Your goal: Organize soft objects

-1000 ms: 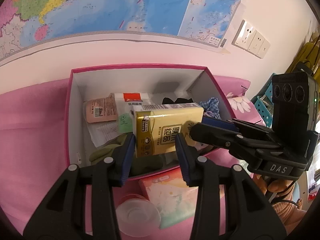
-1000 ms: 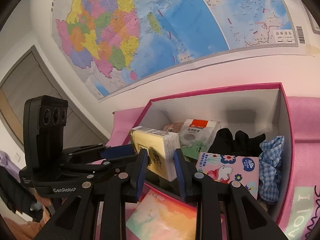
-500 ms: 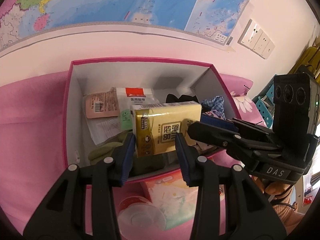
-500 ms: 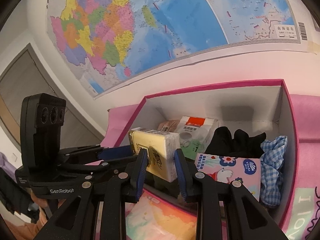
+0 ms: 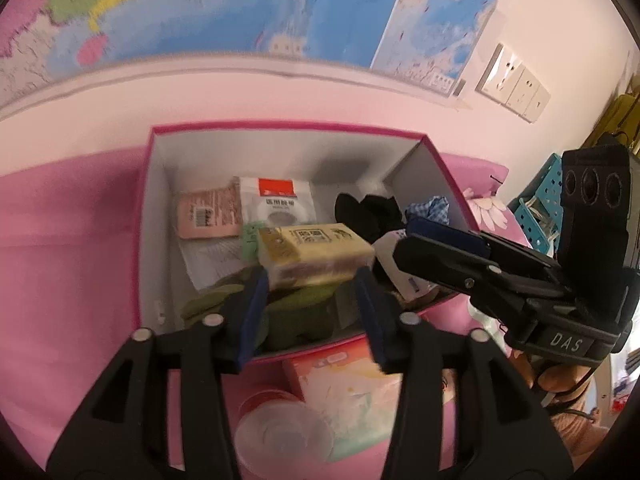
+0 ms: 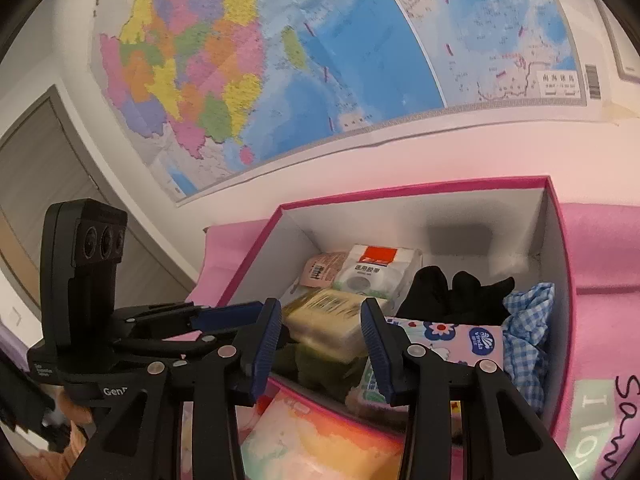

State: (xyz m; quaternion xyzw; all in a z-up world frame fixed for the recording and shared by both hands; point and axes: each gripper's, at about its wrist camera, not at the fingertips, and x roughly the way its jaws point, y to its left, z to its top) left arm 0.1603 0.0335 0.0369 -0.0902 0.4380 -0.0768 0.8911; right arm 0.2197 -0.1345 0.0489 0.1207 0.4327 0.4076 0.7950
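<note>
A yellow tissue pack [image 5: 312, 254] [image 6: 332, 320], blurred, lies tilted on the soft things inside the pink box [image 5: 280, 126] [image 6: 400, 192]. My left gripper [image 5: 312, 300] hovers over the box's near edge. Its jaws are opening, and the pack sits just beyond the blue pads, free of them. My right gripper [image 6: 322, 340] comes in from the right, its jaws opening too, and its pads stand clear of the pack's ends. In the box are a green cloth [image 5: 296, 316], black cloth [image 6: 452, 288], a blue checked cloth [image 6: 528, 320] and a flower-print tissue pack [image 6: 452, 336].
A white pouch with a red label [image 5: 280, 200] and a pink packet [image 5: 208, 212] lie at the box's back. In front of the box sit a pastel pack [image 5: 352, 392] and a clear round lid [image 5: 280, 432]. The box rests on a pink sheet [image 5: 68, 240] below a wall map.
Both grippers were shut on the yellow tissue pack, holding it upright over the box. Both pairs of jaws have spread, and the pack has dropped and tipped flat into the box.
</note>
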